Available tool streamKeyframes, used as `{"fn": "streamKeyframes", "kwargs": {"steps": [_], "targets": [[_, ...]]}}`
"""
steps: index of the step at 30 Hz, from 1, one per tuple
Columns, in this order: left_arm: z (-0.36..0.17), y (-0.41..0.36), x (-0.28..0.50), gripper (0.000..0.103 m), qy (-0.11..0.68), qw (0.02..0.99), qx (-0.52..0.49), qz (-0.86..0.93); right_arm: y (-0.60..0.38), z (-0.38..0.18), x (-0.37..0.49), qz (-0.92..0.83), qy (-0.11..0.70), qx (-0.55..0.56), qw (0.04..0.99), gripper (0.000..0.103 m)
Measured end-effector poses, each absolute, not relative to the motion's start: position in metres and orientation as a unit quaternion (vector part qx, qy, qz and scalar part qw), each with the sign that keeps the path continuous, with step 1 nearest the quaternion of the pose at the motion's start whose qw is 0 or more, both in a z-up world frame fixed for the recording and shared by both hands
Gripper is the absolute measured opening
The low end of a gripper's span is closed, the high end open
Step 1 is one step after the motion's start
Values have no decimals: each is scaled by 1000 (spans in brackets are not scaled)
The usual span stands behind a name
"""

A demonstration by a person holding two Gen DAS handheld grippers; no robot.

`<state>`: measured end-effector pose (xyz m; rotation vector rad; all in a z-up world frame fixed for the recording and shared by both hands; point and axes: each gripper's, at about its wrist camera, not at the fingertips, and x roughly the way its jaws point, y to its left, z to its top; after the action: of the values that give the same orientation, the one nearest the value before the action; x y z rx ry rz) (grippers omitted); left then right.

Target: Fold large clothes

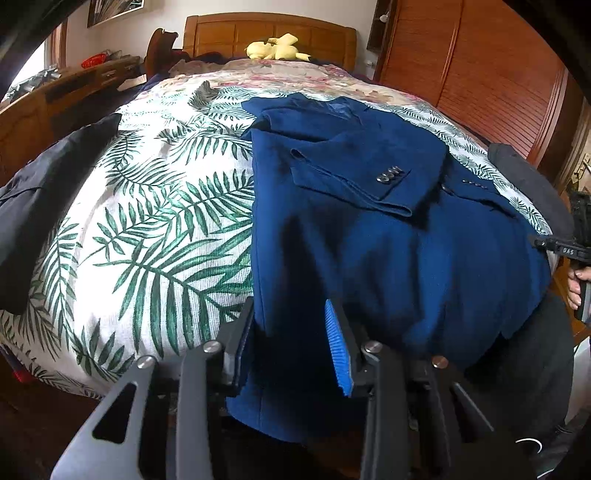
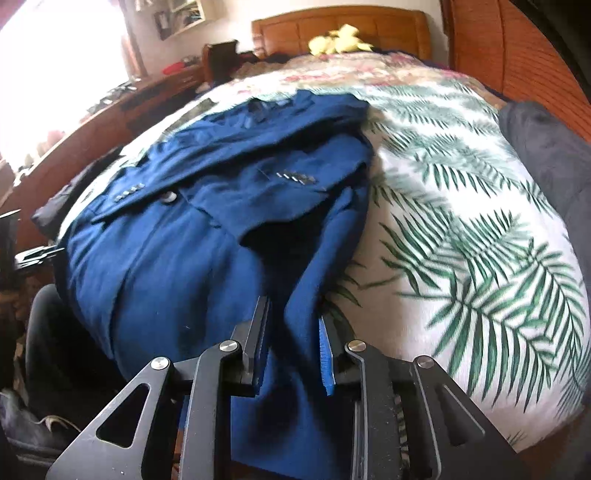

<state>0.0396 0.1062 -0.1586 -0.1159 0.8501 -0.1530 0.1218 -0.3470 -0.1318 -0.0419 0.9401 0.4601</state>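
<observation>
My left gripper [image 1: 291, 332] clamped on blue jacket [image 1: 388, 229] hem, near bed edge. My right gripper [image 2: 291, 332] likewise pinching hem at opposite corner. Jacket lies on leaf-print bedspread [image 1: 155, 229], sleeves folded across front. Dark garment [image 1: 37, 206] beside.

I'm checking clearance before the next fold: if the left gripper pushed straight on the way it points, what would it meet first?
The blue jacket: its hem already lies between the left gripper fingers, so it would likely press cloth into the bed.

Your two wrist cameras sit close over the bed's [image 1: 147, 229] foot, facing the headboard [image 2: 343, 22], sharing the blue jacket [image 1: 388, 229]
</observation>
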Motion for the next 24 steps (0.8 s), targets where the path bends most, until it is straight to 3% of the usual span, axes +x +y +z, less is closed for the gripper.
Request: {"fn": "streamKeyframes", "kwargs": {"steps": [2, 5, 7, 10, 24], "targets": [[-158, 107, 39, 12, 411, 906, -59, -78, -349, -139, 125, 217, 465, -17, 858, 24], [-148, 107, 38, 1, 402, 909, -68, -86, -351, -139, 128, 223, 471, -6, 853, 24], [-132, 103, 35, 0, 385, 916, -68, -93, -348, -132, 128, 237, 463, -9, 854, 9], [-98, 98, 33, 0, 350, 929, -68, -100, -339, -111, 127, 262, 434, -8, 862, 5], [63, 61, 69, 0, 232, 964, -8, -127, -310, 32, 155, 311, 283, 37, 907, 3]]}}
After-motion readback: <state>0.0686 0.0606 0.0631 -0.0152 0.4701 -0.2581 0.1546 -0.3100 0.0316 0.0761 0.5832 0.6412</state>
